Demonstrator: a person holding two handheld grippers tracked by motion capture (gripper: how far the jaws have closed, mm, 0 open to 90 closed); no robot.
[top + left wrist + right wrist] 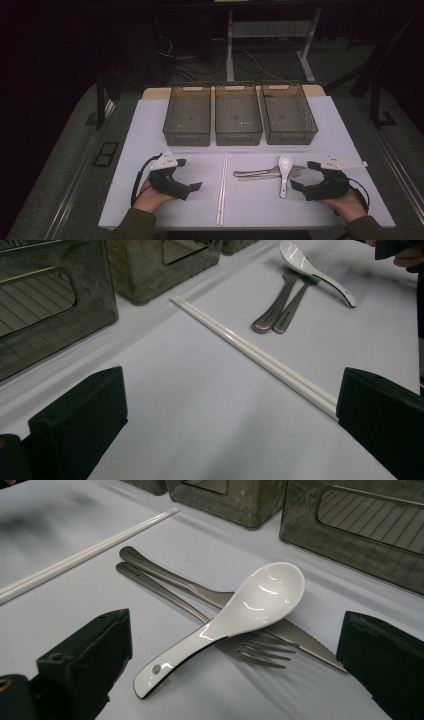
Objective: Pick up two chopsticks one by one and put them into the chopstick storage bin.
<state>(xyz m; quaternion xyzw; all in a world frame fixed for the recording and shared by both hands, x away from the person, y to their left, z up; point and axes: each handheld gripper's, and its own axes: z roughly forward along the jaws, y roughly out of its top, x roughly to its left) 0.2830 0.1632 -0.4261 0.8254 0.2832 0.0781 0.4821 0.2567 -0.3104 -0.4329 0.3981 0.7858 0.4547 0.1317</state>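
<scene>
A white ceramic spoon [284, 172] lies across a metal fork and knife [260, 173] on the white table [150, 130]. Left of them lies a pair of white chopsticks [222, 187]. My left gripper [188, 174] rests open on the table left of the chopsticks, nothing between its jaws. My right gripper [303, 175] is open just right of the spoon. In the right gripper view the spoon [250, 605] rests on the fork [160, 591] and knife [165, 573], ahead of the open gripper [235, 665]. In the left gripper view the chopsticks [250, 352] run ahead of the open gripper [230, 415].
Three grey see-through bins stand side by side at the back of the table: left [187, 117], middle [238, 117], right [289, 116]. Beyond the table are desk legs and cables on a dark floor. Bare table surface lies between the bins and the cutlery.
</scene>
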